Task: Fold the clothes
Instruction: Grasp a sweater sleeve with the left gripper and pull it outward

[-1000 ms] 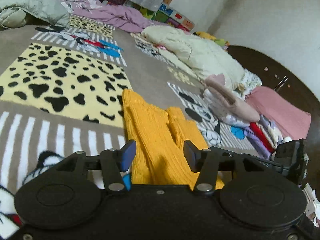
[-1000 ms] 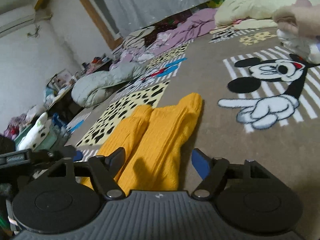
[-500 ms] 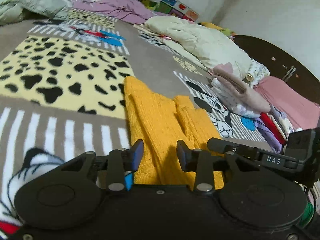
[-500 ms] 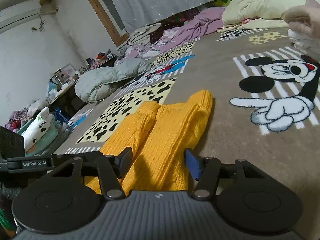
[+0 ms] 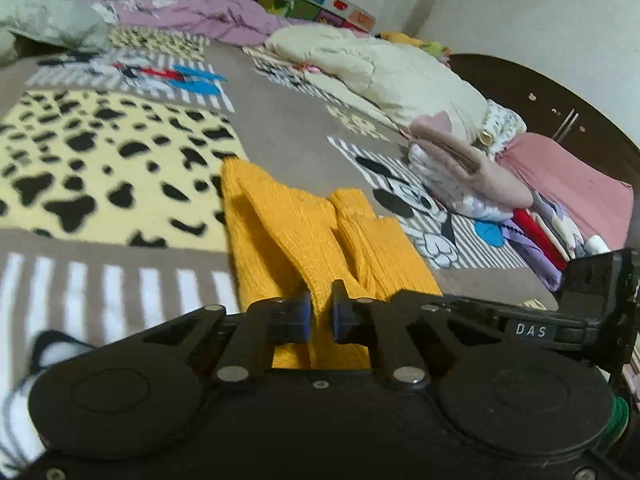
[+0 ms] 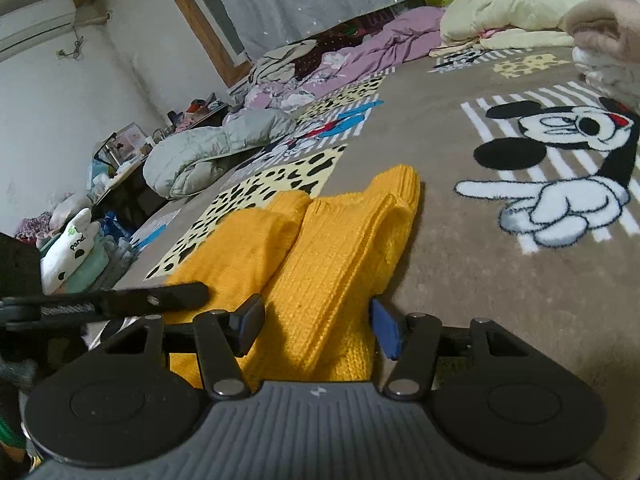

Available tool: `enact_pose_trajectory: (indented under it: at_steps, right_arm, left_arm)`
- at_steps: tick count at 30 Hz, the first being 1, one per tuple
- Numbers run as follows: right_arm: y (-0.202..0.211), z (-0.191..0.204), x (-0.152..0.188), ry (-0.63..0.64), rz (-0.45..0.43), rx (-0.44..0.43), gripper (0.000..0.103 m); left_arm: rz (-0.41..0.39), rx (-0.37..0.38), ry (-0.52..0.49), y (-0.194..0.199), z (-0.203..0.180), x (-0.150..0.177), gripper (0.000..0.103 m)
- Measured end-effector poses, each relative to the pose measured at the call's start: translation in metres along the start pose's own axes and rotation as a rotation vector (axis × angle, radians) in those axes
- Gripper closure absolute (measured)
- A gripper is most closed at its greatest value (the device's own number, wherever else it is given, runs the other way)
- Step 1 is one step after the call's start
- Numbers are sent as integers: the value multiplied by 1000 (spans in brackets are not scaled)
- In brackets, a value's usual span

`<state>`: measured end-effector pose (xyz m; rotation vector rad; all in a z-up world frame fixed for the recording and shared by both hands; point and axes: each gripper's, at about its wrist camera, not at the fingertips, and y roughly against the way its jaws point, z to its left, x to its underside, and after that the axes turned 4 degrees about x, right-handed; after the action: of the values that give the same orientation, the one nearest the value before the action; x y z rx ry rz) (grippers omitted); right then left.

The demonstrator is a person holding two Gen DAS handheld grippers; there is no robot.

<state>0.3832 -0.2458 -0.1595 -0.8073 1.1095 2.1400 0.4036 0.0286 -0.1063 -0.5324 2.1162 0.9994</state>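
The yellow knit [image 5: 316, 236] looks soft and floppy. The left gripper [image 5: 320, 316] pinches its near edge; the right gripper [image 6: 316, 328] jaws are spread around it.

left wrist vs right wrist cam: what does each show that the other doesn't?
Left wrist only: the left claw pinched shut on a ridge of the yellow knit garment, plus the dark wooden furniture and pink cloth beside the folded pile.

Right wrist only: the right claw open around the garment's edge, the air conditioner and the wooden door frame.

Both: the yellow garment, the cartoon-print blanket, the cream duvet.
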Motion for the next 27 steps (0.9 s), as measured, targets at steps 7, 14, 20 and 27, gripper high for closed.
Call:
enact_pose_trajectory:
  at_steps: [7,14,20,27]
  right_arm:
    - [-2,1,2,8,2,10,42]
    - [-2,-2,2,-1,2,4,42]
    - [-2,-3,2,-11,4,-1,40]
    - [-3,-4,2,-15,4,-4,40]
  left_arm:
    - [-200,-93,-3,66,1,-2,96]
    - [-329,-261,-33,117,-1,6,96]
    - [-370,-396,-4,147,6,31,96]
    - [-383,-536,40,171,28,50,96]
